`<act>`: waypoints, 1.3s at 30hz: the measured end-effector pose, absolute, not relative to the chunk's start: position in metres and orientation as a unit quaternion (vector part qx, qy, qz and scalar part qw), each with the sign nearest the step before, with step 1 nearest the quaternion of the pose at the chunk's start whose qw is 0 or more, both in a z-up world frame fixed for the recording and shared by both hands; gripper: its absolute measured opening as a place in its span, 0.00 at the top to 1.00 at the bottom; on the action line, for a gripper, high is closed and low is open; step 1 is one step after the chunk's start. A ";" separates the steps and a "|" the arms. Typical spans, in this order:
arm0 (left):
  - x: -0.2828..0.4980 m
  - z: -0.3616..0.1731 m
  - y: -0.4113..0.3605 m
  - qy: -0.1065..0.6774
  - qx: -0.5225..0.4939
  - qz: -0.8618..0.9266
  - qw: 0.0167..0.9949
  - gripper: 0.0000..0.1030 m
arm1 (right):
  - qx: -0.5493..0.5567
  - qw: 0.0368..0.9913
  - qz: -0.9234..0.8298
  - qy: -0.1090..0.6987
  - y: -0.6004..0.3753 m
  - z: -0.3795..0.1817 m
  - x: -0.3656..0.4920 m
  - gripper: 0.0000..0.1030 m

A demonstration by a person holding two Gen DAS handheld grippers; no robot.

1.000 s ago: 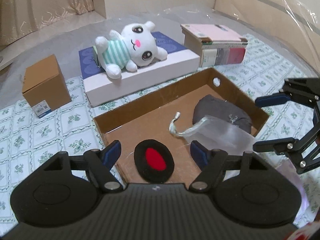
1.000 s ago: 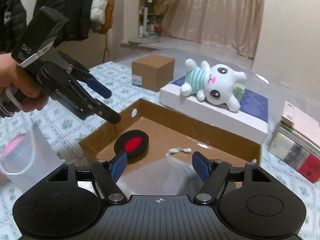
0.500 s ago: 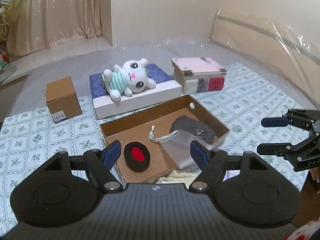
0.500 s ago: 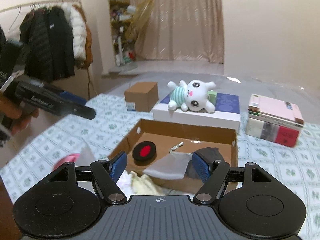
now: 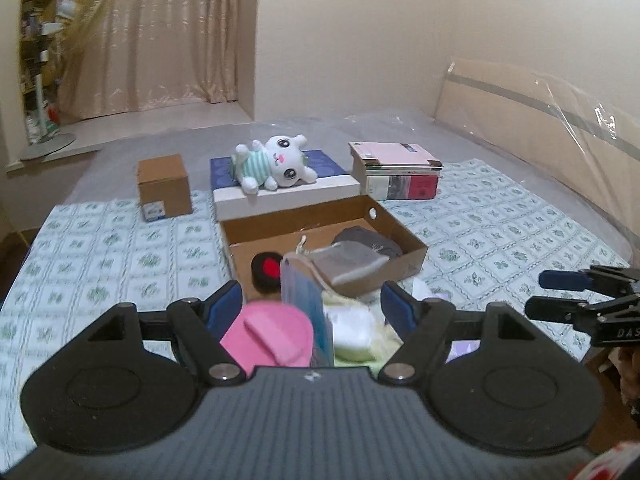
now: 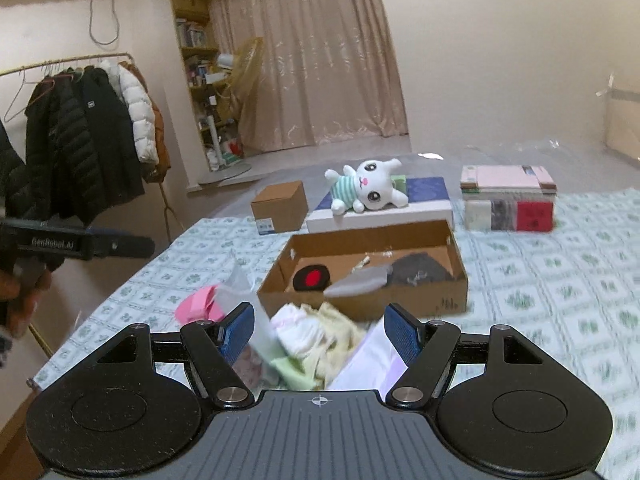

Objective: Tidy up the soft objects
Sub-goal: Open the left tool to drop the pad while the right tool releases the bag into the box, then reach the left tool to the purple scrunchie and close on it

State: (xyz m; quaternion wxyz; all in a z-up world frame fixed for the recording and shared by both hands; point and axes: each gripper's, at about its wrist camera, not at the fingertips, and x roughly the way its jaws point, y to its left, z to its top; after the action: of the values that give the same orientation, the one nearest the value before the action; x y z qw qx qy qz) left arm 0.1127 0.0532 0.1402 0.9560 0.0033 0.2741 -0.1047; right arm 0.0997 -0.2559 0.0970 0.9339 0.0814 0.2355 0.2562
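Coat rack seen only from the right wrist, one plush bunny, one open cardboard box, left gripper and right gripper both spread, holding nothing.

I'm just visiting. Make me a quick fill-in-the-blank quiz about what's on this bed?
The plush bunny lies on a white and ____ box.
The round black pad in the open cardboard box has a ____ centre.
The books are topped by a ____ cover.

Missing words: blue; red; pink
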 end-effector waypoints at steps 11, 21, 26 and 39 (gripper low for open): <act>0.049 0.091 0.064 0.280 -0.059 -0.029 0.958 0.28 | 0.069 0.934 0.240 0.256 -0.253 0.070 0.050 0.31; 0.035 0.058 0.054 0.317 -0.039 -0.029 0.947 0.28 | 0.070 0.924 0.243 0.287 -0.248 0.044 0.039 0.31; 0.039 0.052 0.046 0.320 -0.033 -0.037 0.946 0.28 | 0.072 0.924 0.238 0.291 -0.250 0.042 0.041 0.31; 0.060 0.020 0.010 0.339 -0.001 -0.070 0.938 0.28 | 0.072 0.923 0.221 0.308 -0.258 0.026 0.058 0.31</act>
State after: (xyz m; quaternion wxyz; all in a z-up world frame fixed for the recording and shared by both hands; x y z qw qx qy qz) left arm 0.0602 0.0105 0.0200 0.9384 -0.0013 0.3386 -0.0696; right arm 0.0578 -0.2583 0.0261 0.9225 0.0724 0.3080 0.2209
